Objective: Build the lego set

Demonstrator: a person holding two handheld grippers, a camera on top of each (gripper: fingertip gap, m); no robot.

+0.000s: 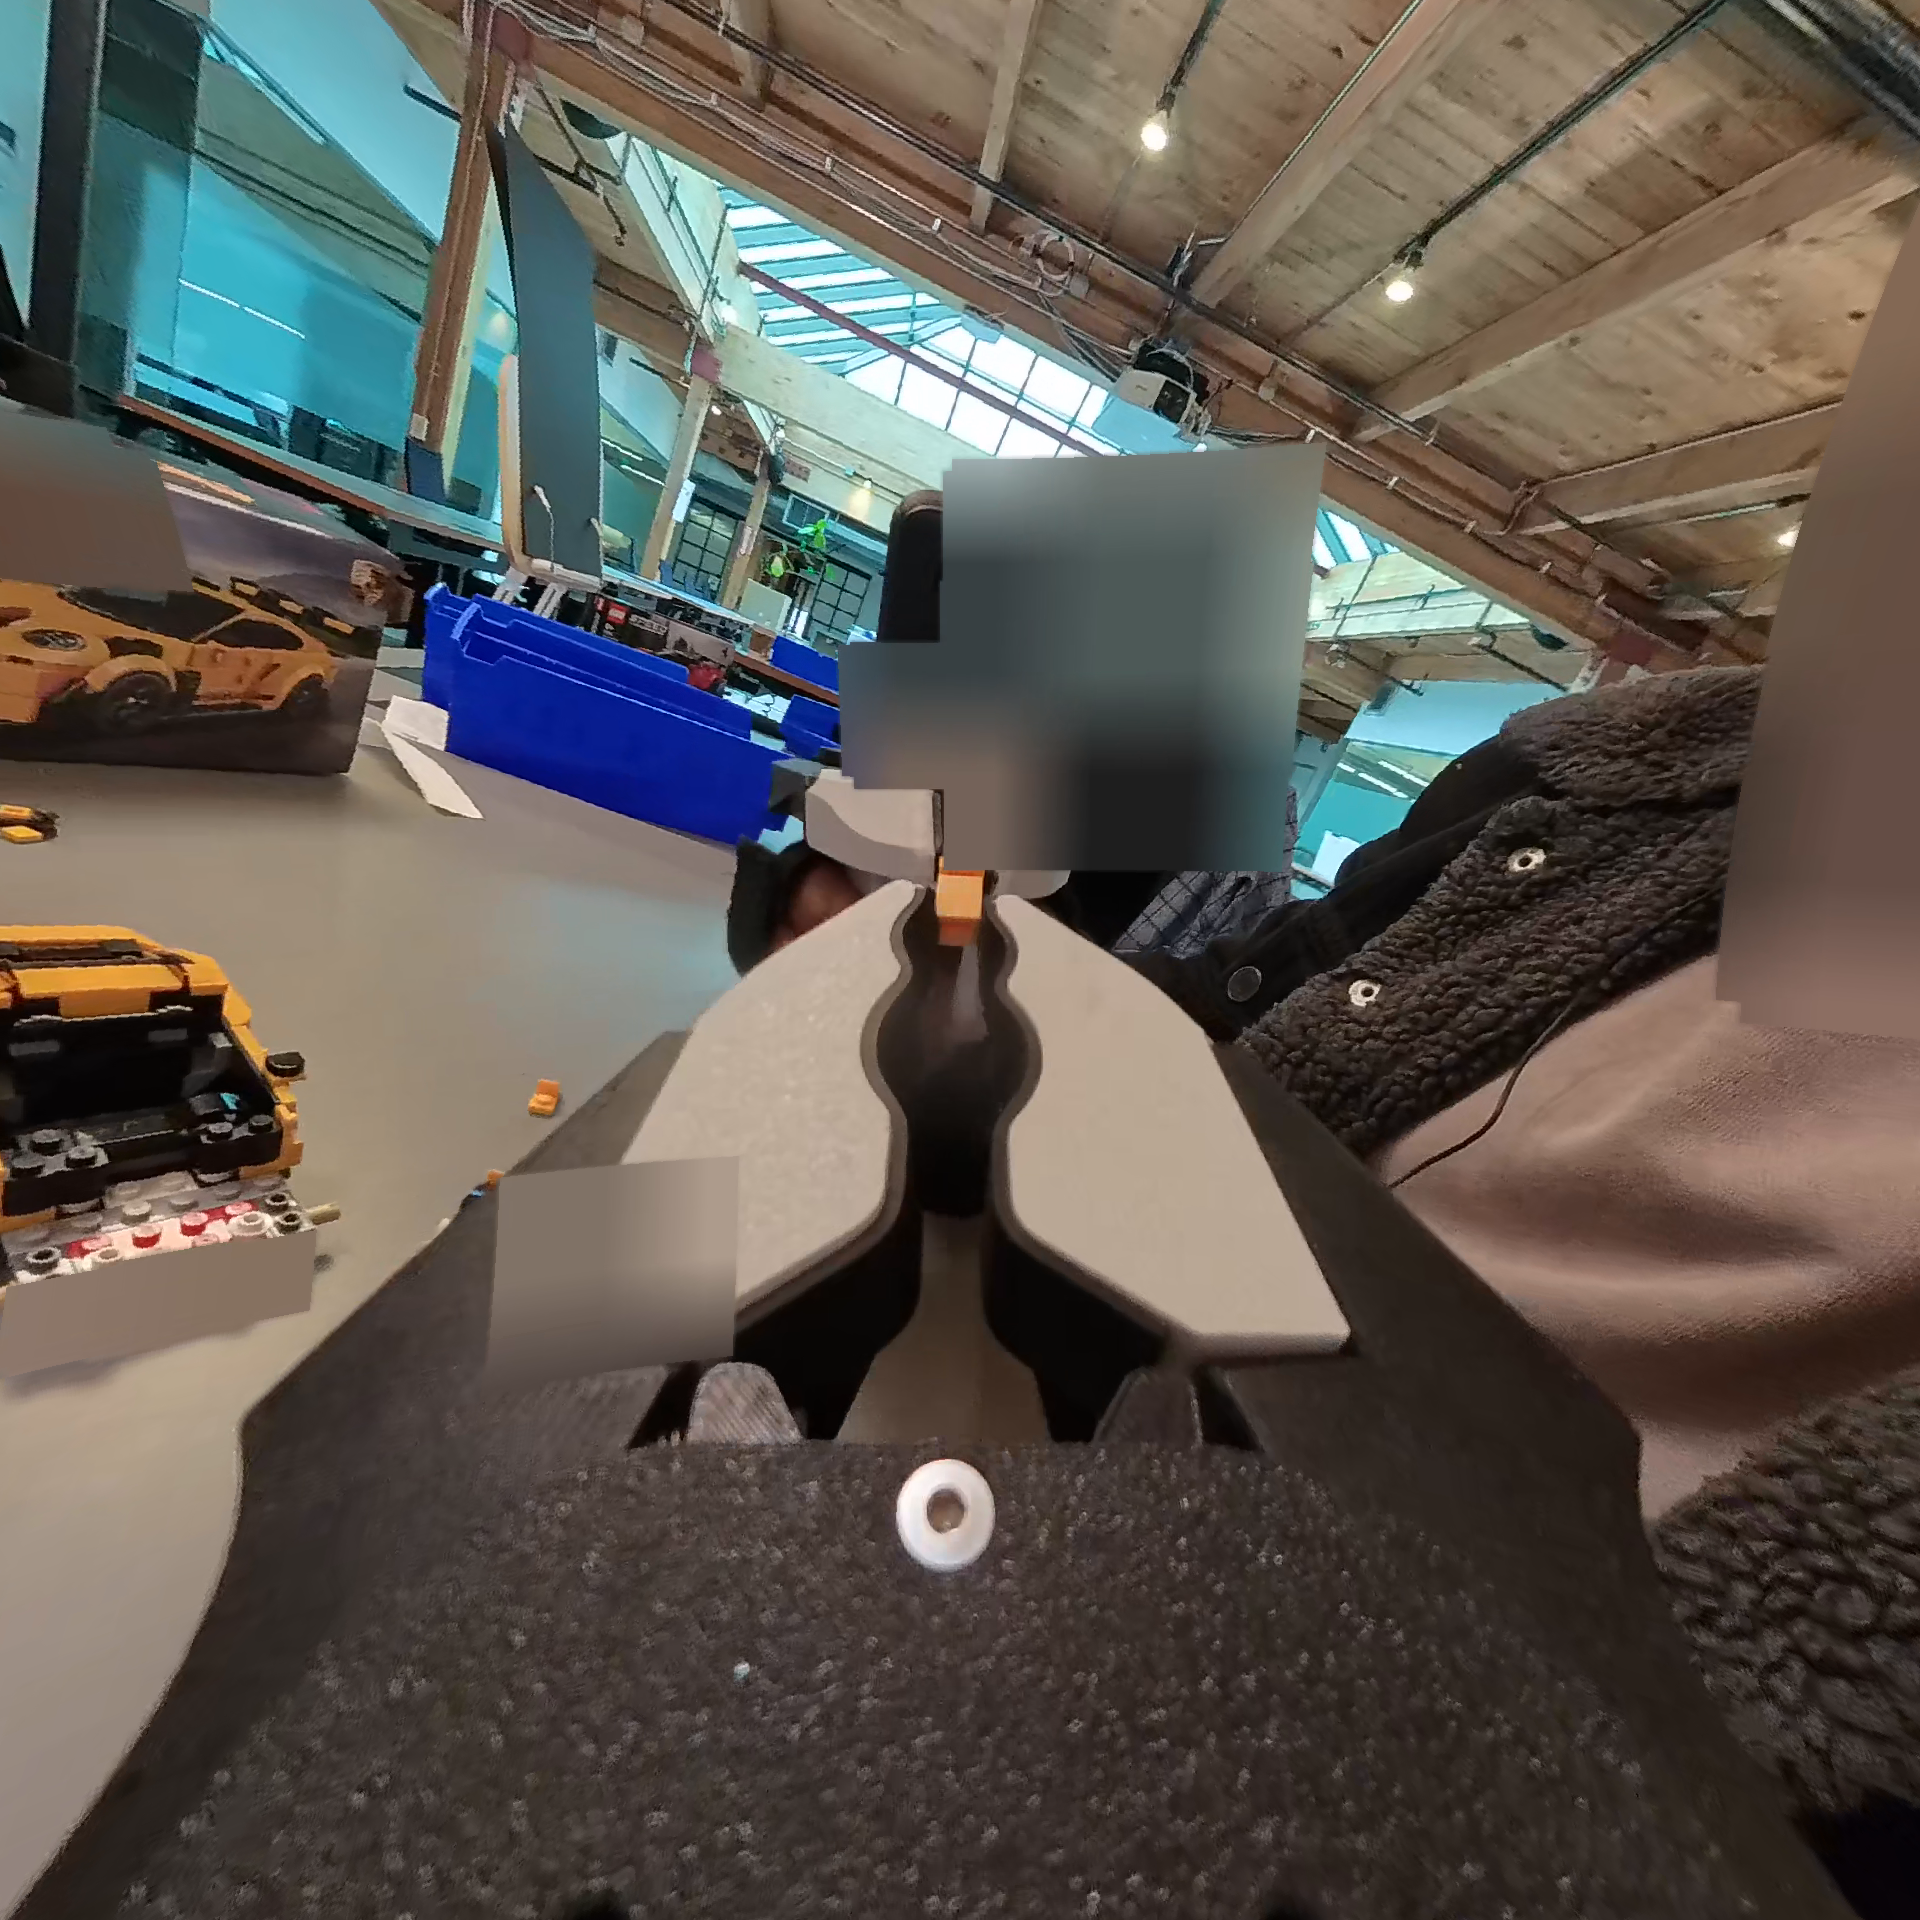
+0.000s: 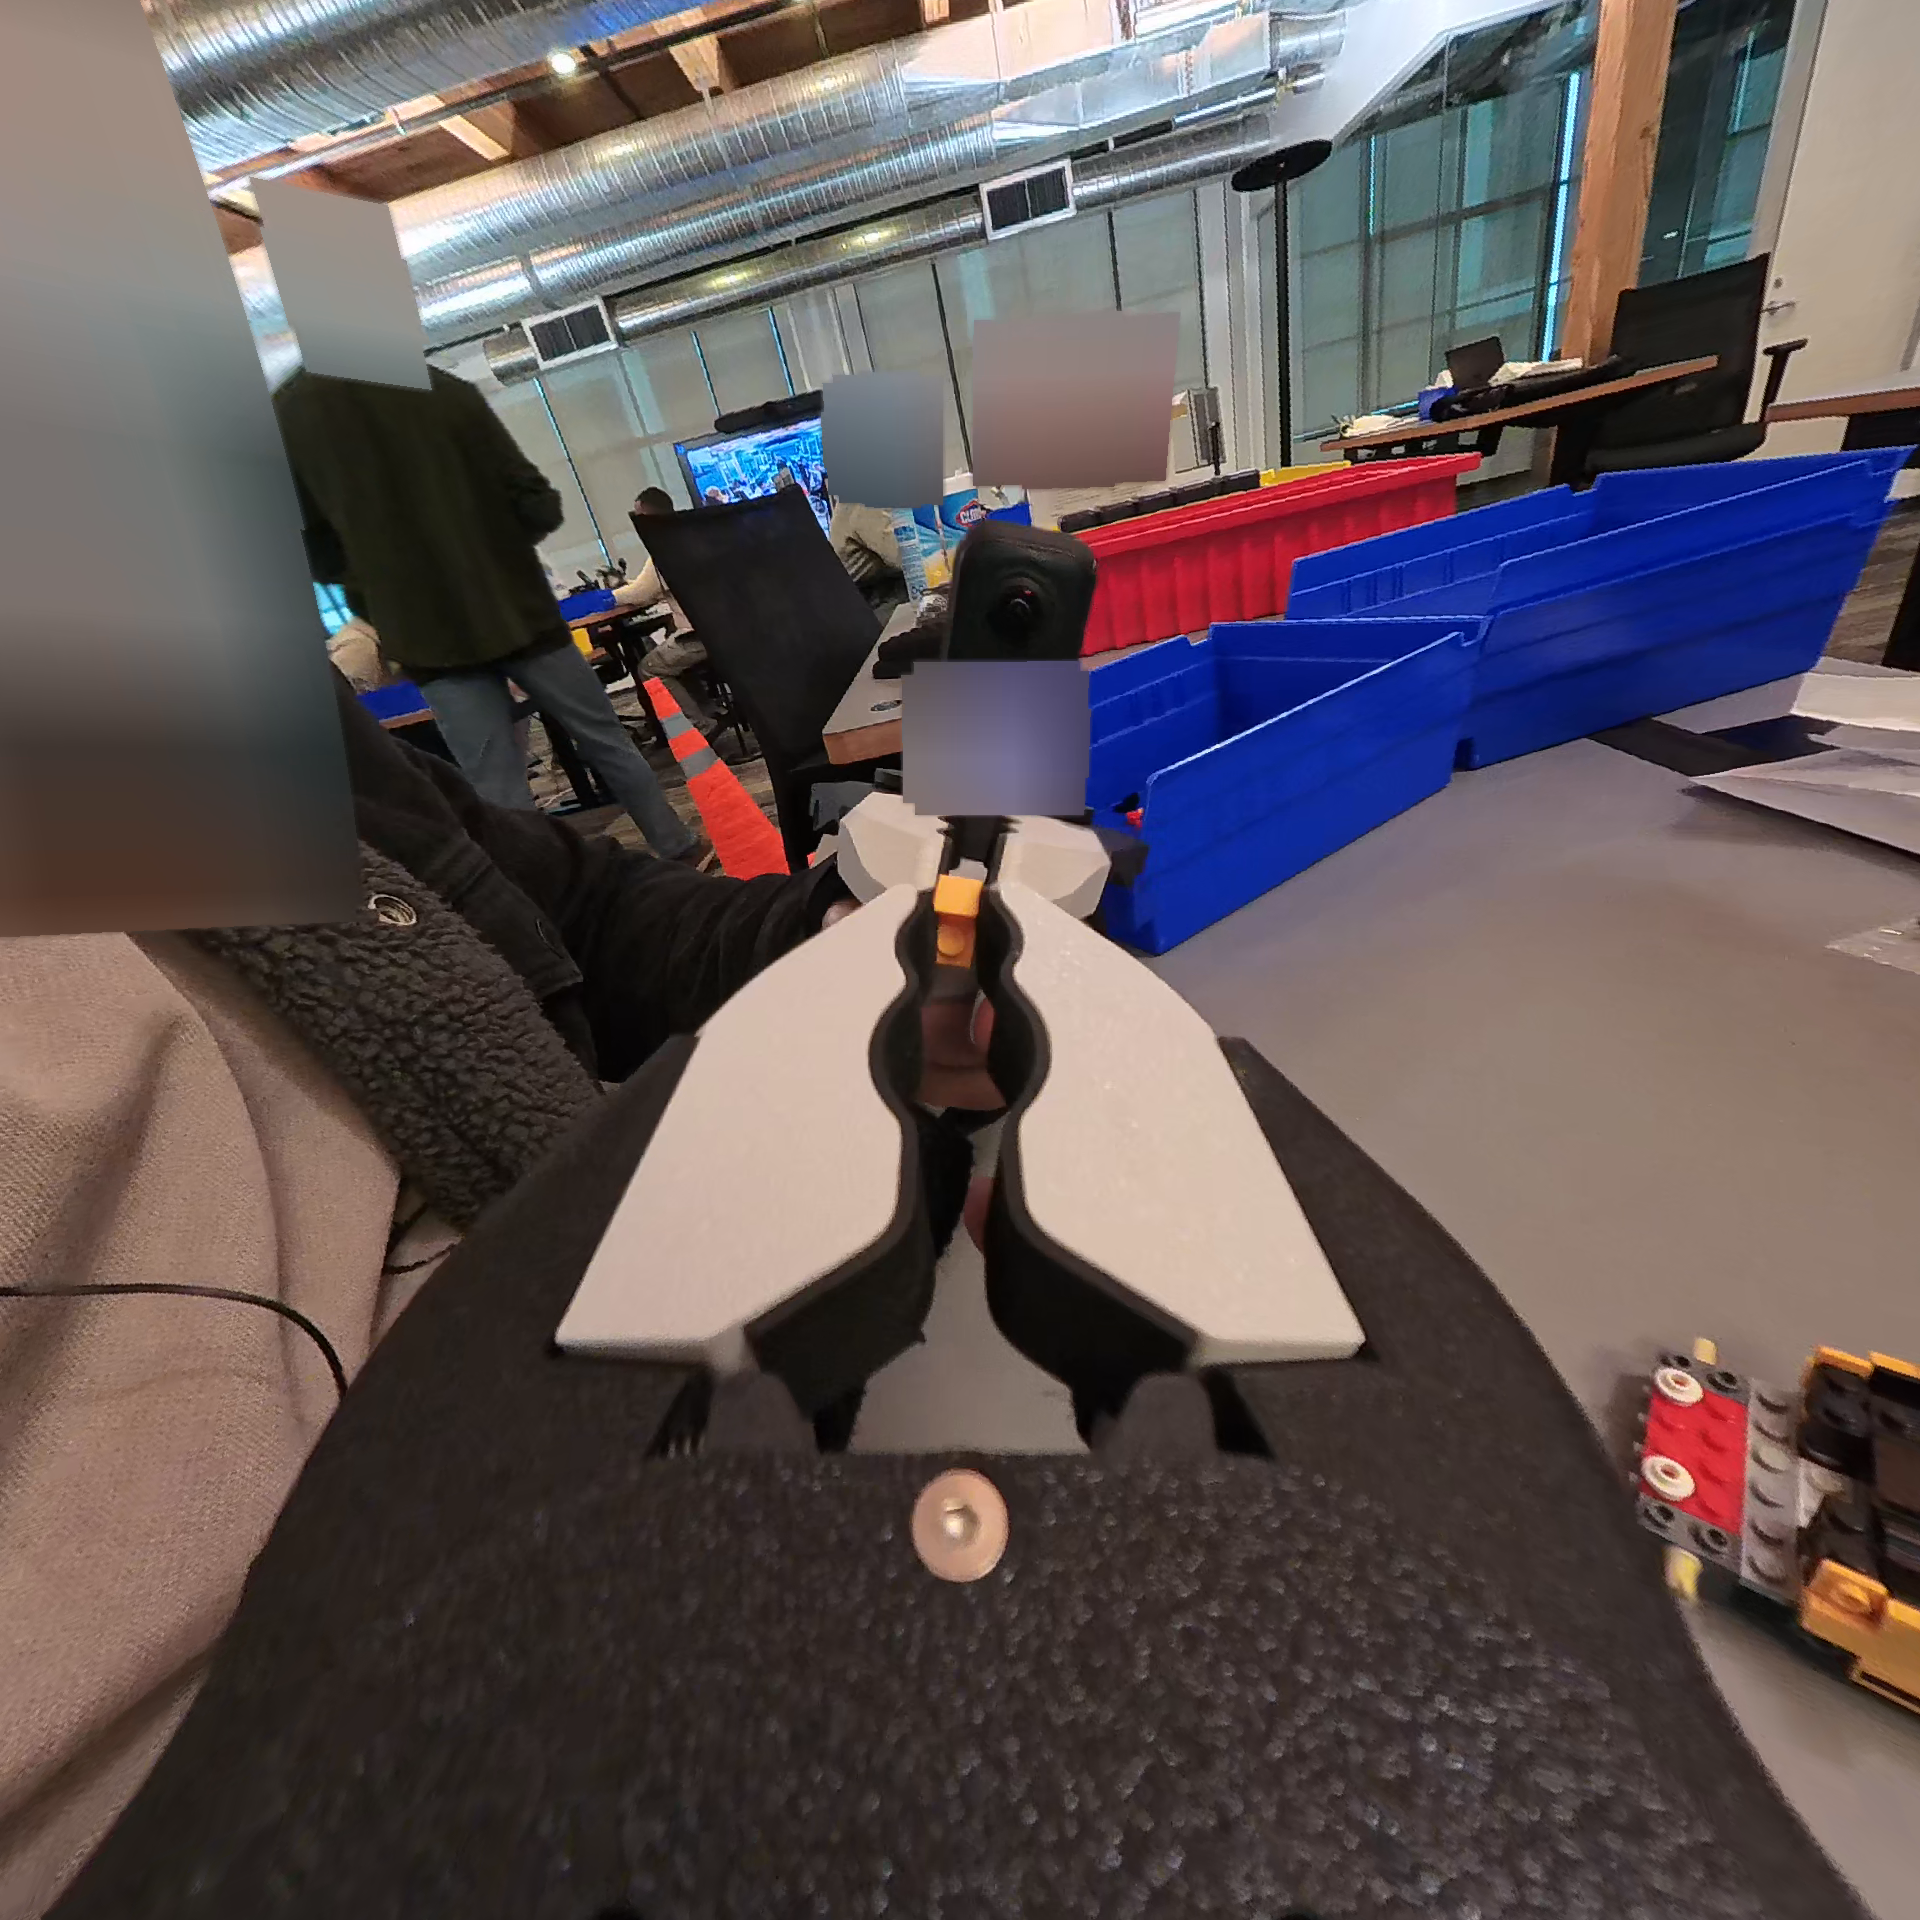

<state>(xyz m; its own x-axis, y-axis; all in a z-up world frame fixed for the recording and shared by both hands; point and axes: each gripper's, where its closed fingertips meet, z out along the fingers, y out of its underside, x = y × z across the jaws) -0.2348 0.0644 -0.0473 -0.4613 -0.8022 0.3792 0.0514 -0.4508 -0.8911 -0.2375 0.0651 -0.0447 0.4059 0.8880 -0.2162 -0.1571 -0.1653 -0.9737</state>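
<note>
My left gripper (image 1: 954, 902) is shut on a small orange piece (image 1: 957, 912), held up in the air above the grey table (image 1: 436, 935). My right gripper (image 2: 956, 902) is shut on an orange piece (image 2: 954, 925) with a stud. The two grippers meet tip to tip. In the left wrist view the right gripper's grey fingers (image 1: 873, 831) sit just beyond the piece. In the right wrist view the left gripper's fingers (image 2: 883, 842) hold a black part (image 2: 971, 847) against the orange one. The partly built yellow and black car (image 1: 135, 1091) stands on the table at the left; it also shows in the right wrist view (image 2: 1787, 1496).
A loose orange piece (image 1: 543, 1096) lies on the table near the car, and more small pieces (image 1: 26, 821) farther left. The set's box (image 1: 187, 665) stands at the back left. Blue bins (image 2: 1299, 748) and papers (image 2: 1818, 769) line the far side. A person's fleece jacket (image 1: 1507, 935) is close by. Both grippers' tips are close together, under 4 cm apart.
</note>
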